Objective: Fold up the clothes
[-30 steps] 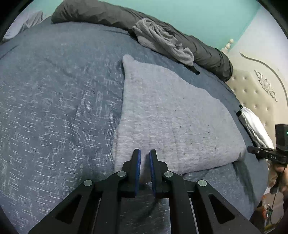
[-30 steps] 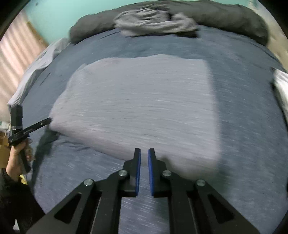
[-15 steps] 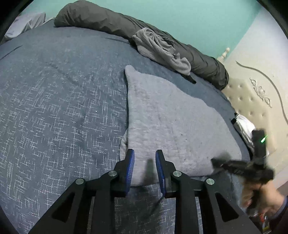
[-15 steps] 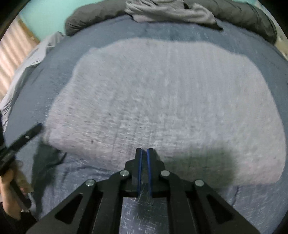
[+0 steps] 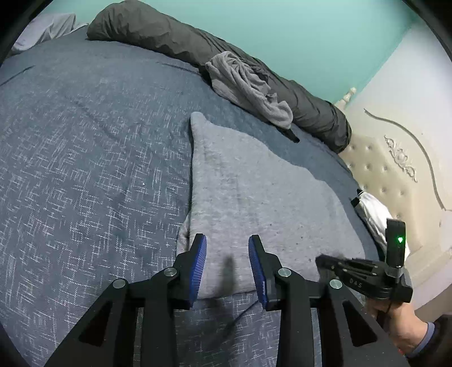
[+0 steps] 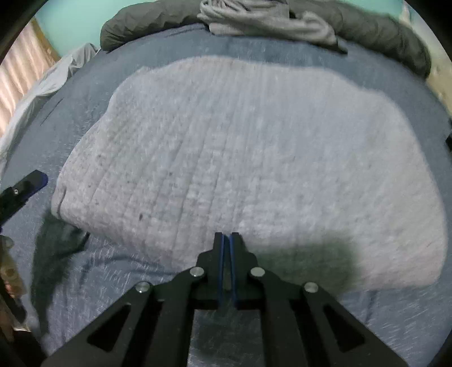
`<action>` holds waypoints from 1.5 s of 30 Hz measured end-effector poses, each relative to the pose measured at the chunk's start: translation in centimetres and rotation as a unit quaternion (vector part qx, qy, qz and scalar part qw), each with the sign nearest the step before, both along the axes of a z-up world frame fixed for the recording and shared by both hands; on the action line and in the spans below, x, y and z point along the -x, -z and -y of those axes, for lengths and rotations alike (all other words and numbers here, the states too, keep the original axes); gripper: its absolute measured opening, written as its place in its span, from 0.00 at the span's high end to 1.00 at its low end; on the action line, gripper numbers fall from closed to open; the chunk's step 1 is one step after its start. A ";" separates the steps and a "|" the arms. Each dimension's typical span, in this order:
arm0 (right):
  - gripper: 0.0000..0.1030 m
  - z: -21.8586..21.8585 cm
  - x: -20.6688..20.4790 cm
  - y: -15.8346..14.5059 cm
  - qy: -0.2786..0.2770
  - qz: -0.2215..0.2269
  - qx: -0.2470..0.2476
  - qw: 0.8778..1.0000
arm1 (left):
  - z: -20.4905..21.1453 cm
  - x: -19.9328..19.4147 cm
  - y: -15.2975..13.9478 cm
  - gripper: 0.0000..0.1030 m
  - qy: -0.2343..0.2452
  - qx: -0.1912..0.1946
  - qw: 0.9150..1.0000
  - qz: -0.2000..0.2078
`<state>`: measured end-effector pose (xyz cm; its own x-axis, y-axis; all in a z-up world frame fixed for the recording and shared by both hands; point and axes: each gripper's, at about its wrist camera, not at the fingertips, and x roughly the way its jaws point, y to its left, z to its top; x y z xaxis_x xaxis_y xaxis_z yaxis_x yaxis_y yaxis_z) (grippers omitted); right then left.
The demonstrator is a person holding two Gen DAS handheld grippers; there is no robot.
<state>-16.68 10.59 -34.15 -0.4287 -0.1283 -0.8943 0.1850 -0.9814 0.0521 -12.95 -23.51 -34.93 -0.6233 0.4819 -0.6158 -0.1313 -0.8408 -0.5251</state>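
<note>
A light grey folded garment (image 5: pixel 254 192) (image 6: pixel 248 158) lies flat on the blue-grey bedspread (image 5: pixel 84 169). My left gripper (image 5: pixel 227 242) is open over the garment's near left corner, with nothing between its pads. My right gripper (image 6: pixel 226 236) is shut just over the garment's near edge and casts a shadow on the cloth; I see nothing held in it. In the left wrist view the right gripper (image 5: pixel 325 261) sits low at the right, held by a hand (image 5: pixel 398 319). One finger of the left gripper (image 6: pixel 28 185) shows at the left edge of the right wrist view.
A crumpled grey garment (image 5: pixel 248 84) (image 6: pixel 268 22) rests against a rolled dark grey duvet (image 5: pixel 169 39) (image 6: pixel 395 36) along the bed's far side. A cream tufted headboard (image 5: pixel 395 169) and a white item (image 5: pixel 373 209) are at the right. Pale bedding (image 6: pixel 50 82) lies at the left.
My left gripper went from nearly shut to wide open over the garment's corner. My right gripper closed fully and moved in over the garment's near edge, closer to the left one.
</note>
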 end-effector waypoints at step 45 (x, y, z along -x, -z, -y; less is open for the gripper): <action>0.97 -0.8 3.3 0.1 0.062 0.048 0.036 0.996 | 2.6 -0.5 1.2 0.66 -0.023 -0.009 0.999 0.023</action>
<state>-20.02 11.34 -34.24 -0.3588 -0.1454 -0.9220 0.0529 -0.9894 0.1354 -12.44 -26.11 -36.18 -0.6167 0.4643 -0.6358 -0.0671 -0.8357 -0.5451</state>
